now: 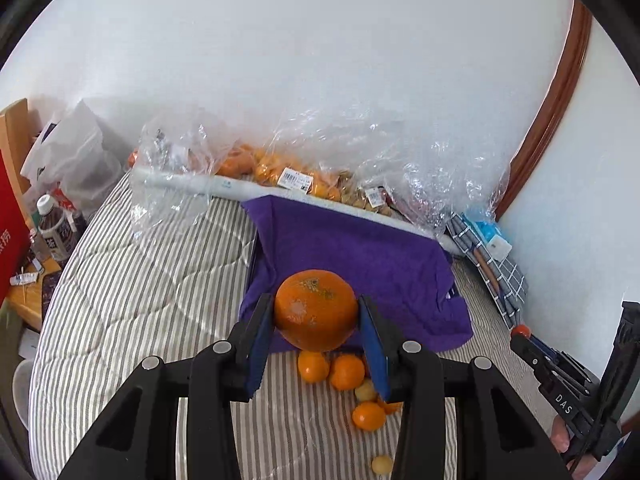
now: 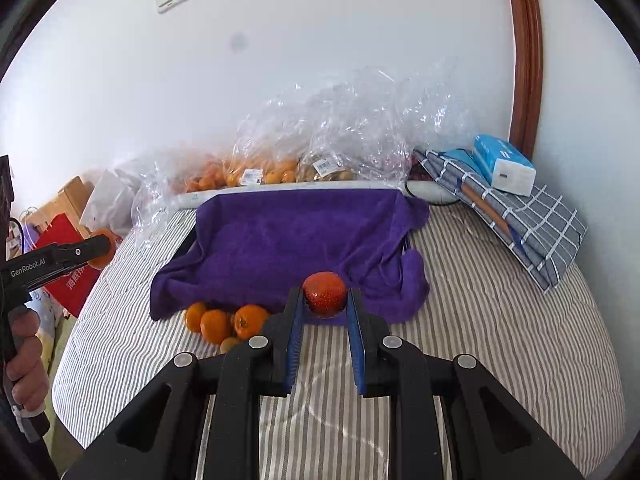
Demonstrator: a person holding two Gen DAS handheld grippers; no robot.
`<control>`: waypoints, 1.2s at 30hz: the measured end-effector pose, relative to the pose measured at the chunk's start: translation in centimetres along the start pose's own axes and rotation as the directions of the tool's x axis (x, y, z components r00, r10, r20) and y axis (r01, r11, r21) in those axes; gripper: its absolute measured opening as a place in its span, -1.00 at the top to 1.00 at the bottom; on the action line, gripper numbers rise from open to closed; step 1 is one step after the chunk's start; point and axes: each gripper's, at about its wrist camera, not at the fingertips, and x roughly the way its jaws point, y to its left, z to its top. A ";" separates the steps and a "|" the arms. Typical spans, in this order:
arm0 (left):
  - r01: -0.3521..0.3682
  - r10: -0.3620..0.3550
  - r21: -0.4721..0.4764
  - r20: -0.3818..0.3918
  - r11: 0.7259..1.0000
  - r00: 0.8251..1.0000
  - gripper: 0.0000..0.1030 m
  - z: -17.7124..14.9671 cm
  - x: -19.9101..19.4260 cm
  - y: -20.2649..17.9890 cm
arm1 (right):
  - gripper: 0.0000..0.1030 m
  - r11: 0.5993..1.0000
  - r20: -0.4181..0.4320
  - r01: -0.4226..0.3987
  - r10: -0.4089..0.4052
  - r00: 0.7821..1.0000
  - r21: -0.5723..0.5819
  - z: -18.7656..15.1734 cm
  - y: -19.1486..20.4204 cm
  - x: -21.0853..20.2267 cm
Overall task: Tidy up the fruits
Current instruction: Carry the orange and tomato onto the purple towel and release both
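My left gripper (image 1: 316,316) is shut on a large orange (image 1: 315,310), held above the striped bed. Below it several small oranges (image 1: 346,372) and pale round fruits (image 1: 382,464) lie loose on the bedcover. My right gripper (image 2: 325,298) is shut on a small red fruit (image 2: 325,294), lifted in front of a purple towel (image 2: 288,240) draped over a box or tray. Small oranges (image 2: 216,326) sit at the towel's near left corner. The left gripper with its orange (image 2: 102,254) shows at the left edge of the right wrist view.
Clear plastic bags of oranges (image 1: 276,174) and other fruit (image 2: 328,168) line the wall behind a white tube (image 1: 224,186). A checked cloth with a tissue pack (image 2: 504,164) lies at the right. Bottles (image 1: 56,228) and bags stand on a side table at the left.
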 end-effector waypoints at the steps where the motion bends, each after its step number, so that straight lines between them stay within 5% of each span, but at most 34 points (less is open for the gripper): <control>1: -0.002 0.002 0.006 0.006 1.000 1.000 0.23 0.5 0.3 -0.1 | 0.58 1.000 0.005 0.002 -0.002 1.000 -0.005 0.4 0.0 0.2; 18: -0.027 0.027 0.029 -0.019 0.999 0.999 0.23 5.5 8.8 -1.3 | 0.58 1.000 0.016 0.007 -0.007 1.000 -0.011 6.3 -1.5 8.5; 36: -0.037 0.044 0.055 -0.129 0.998 0.991 0.23 5.7 19.0 -1.1 | 0.58 0.999 -0.073 0.040 -0.038 0.997 0.021 6.6 -4.1 17.9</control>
